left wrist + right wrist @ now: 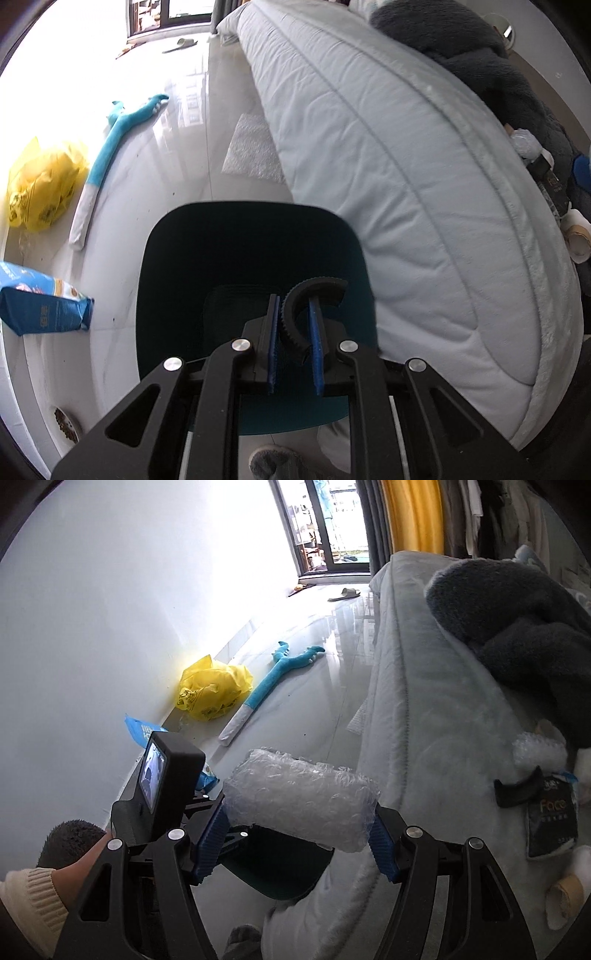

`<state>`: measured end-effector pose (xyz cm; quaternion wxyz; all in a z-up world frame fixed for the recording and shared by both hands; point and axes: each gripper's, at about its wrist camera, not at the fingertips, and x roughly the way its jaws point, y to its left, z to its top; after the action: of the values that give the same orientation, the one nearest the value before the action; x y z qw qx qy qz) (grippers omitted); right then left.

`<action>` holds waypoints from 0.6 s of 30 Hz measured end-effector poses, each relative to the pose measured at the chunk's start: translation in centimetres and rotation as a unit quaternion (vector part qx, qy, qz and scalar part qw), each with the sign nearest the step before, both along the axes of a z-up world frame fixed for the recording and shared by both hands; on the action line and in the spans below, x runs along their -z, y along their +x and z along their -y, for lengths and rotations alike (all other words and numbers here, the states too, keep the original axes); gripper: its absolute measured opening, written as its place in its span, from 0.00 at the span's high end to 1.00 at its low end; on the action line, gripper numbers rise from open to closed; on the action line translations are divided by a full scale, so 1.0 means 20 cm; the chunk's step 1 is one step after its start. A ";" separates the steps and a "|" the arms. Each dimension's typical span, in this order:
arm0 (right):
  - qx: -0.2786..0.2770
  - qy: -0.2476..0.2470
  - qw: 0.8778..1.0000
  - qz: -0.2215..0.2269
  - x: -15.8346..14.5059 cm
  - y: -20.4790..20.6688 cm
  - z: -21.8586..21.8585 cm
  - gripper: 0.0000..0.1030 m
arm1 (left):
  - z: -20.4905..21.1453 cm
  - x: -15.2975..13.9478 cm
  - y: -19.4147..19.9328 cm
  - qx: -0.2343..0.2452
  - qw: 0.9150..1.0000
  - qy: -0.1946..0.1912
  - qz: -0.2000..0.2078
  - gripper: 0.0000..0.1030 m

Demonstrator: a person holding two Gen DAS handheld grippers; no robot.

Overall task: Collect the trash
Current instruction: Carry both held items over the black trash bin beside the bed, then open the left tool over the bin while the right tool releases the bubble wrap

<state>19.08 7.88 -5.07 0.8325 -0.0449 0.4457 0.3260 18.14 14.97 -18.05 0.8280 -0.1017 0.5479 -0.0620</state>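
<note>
Through the left wrist camera, the left gripper point(295, 343) is pointing steeply down over a dark teal bin point(255, 266) standing on the pale tiled floor point(177, 155) beside the bed point(388, 166). Its jaws are clamping a black curved ridged piece point(306, 306): the left blue pad is pressing the ribbed outer edge, the right pad is sitting inside the curve, and the free end is arching up and to the right beyond the fingertips. The piece is hanging above the bin's open mouth. On the floor to the left, a yellow plastic bag point(40, 184), a long blue plush toy point(110, 147) and a blue packet point(40, 302) are lying near the wall. A sheet of bubble wrap point(251, 151) is lying against the side of the bed.

Through the right wrist camera, the right gripper point(299, 830) is gripping a roll of bubble wrap point(303, 797) crosswise, its blue pads pressing the two ends, so the roll is spanning the whole gap between the jaws. Just below the roll, the rim of the teal bin is showing. The left gripper's camera housing point(162, 775) is standing close on the left, held by a hand point(85, 864) in a cream cuff. On the bed to the right, a black curved scrap point(517, 790), a dark "Face" packet point(552, 819) and more bubble wrap point(539, 753) are lying near a dark grey blanket point(517, 620).
</note>
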 end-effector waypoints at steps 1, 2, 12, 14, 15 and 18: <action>-0.005 -0.003 1.000 0.000 0.00 0.01 -0.02 0.34 | -0.02 0.02 0.00 -0.002 1.000 -0.002 -0.008 0.84; -0.008 -0.005 1.000 -0.002 0.01 0.01 -0.05 0.34 | -0.03 0.04 0.00 -0.005 1.000 -0.003 -0.017 0.84; -0.025 -0.024 0.998 -0.050 0.18 0.10 -0.23 0.34 | -0.20 0.14 -0.06 -0.033 0.996 -0.030 -0.078 0.84; -0.025 -0.026 0.997 -0.061 0.22 0.11 -0.25 0.34 | -0.23 0.14 -0.08 -0.038 0.995 -0.033 -0.081 0.81; -0.025 -0.026 0.997 -0.066 0.23 0.11 -0.27 0.34 | -0.24 0.13 -0.09 -0.040 0.995 -0.035 -0.081 0.80; -0.027 -0.030 0.996 -0.077 0.26 0.12 -0.32 0.34 | -0.27 0.10 -0.11 -0.046 0.996 -0.032 -0.073 0.66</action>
<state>21.39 14.19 -10.36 0.7850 -0.0574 0.5164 0.3374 15.99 20.46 -20.05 0.7838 -0.1579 0.5997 -0.0338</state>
